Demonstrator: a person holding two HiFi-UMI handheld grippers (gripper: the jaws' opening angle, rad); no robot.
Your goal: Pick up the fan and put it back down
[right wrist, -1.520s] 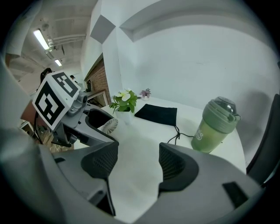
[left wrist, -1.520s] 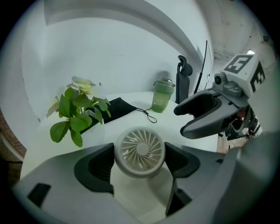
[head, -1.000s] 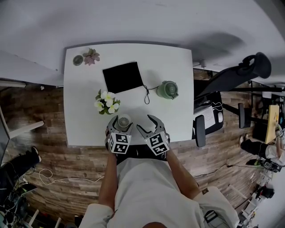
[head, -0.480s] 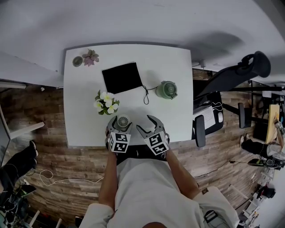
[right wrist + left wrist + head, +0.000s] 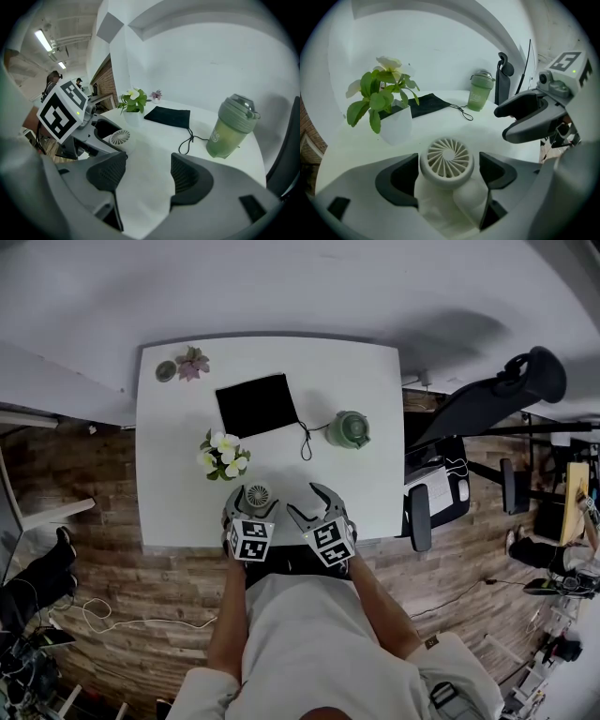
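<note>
The jaws of my left gripper [image 5: 449, 171] have just been opening, clear of the fan [image 5: 447, 159] standing between them by the front edge of the tabletop [image 5: 361, 486], so I judge only withdrawal remains.

Pale T-shirt [image 5: 314, 634]; grey hand-held grippers [image 5: 255, 490] [image 5: 305, 498], black-and-white marker cubes [image 5: 251, 540].

Count taken on the one white rectangular table [image 5: 370, 371].

- Small white fan with a round grille [image 5: 447, 160], near edge: one.
- Plants: two. These are a white-flowered green plant in a white pot [image 5: 223, 456] at left and a small pink-leaved plant [image 5: 193, 361] at the far left corner.
- Small round green object [image 5: 166, 370] beside the latter: one.
- Flat black drawstring pouch [image 5: 256, 403]: one.
- Pale green lidded plastic bottle [image 5: 350, 429]: one.
- Grey two-jaw grippers: two — left gripper [image 5: 254, 493], right gripper [image 5: 147, 176].
- Black office chair [image 5: 497, 395], right of the table: one.
</note>
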